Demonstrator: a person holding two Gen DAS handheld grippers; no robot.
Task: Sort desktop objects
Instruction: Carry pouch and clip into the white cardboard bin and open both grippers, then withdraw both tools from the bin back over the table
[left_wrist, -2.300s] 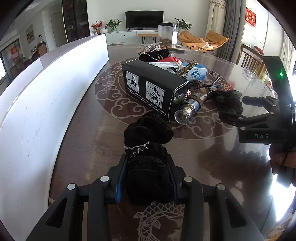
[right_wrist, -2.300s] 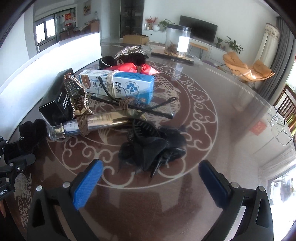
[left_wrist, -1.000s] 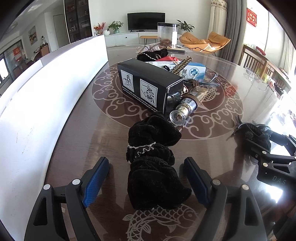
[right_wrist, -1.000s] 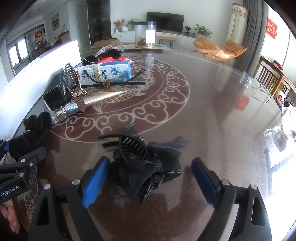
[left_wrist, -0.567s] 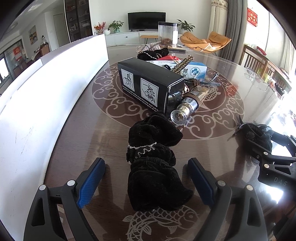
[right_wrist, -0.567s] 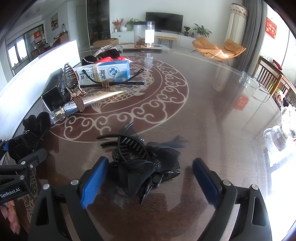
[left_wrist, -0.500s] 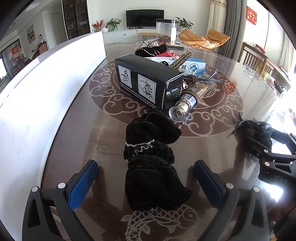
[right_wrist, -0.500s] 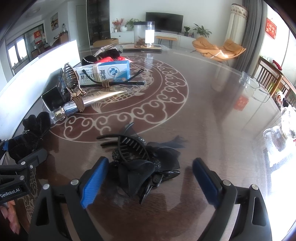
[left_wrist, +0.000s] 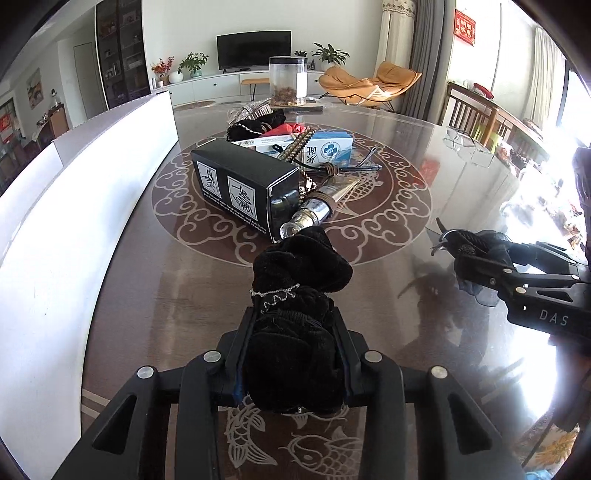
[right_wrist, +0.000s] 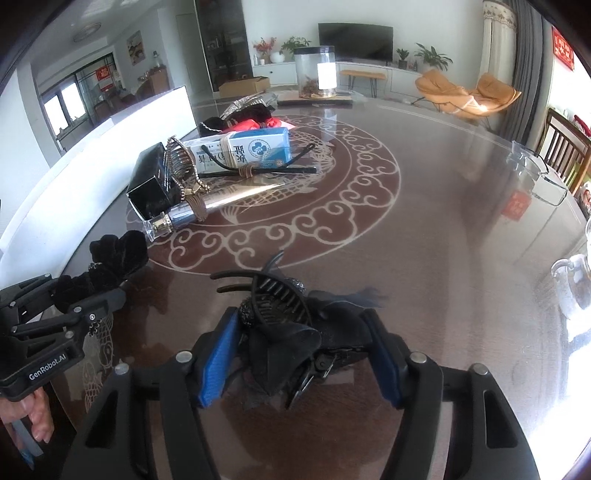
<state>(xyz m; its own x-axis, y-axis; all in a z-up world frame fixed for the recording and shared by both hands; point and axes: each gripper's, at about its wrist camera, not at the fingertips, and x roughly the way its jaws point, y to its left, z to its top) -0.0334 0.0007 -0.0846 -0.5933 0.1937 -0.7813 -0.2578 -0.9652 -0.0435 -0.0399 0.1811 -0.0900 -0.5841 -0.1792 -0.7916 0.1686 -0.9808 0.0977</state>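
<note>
A white panel (left_wrist: 55, 206) runs along the far left edge of a glossy dark round table (left_wrist: 461, 155) patterned with pale scrollwork and fish. Just right of it, low in the left wrist view, the left gripper (left_wrist: 291, 354) is clamped on a black velvet scrunchie (left_wrist: 295, 295) with a thin silver chain; its jaws have just been closing, and the fabric bulges out ahead of the fingers. Beyond it, at the middle of the table, a black box (left_wrist: 240, 184) lies beside a shiny silver tube (left_wrist: 314, 214), with a blue and white carton (left_wrist: 328, 149), a beaded hair comb and black hair sticks piled behind. Further back stands a clear jar (left_wrist: 288, 81). To the right, the right gripper (right_wrist: 303, 343) has also just been closing, and its blue pads (right_wrist: 218, 354) now press on a black hair claw (right_wrist: 291, 325) trimmed with dark gauzy fabric. That clip sits in the near right part of the table, well apart from the central pile.
</note>
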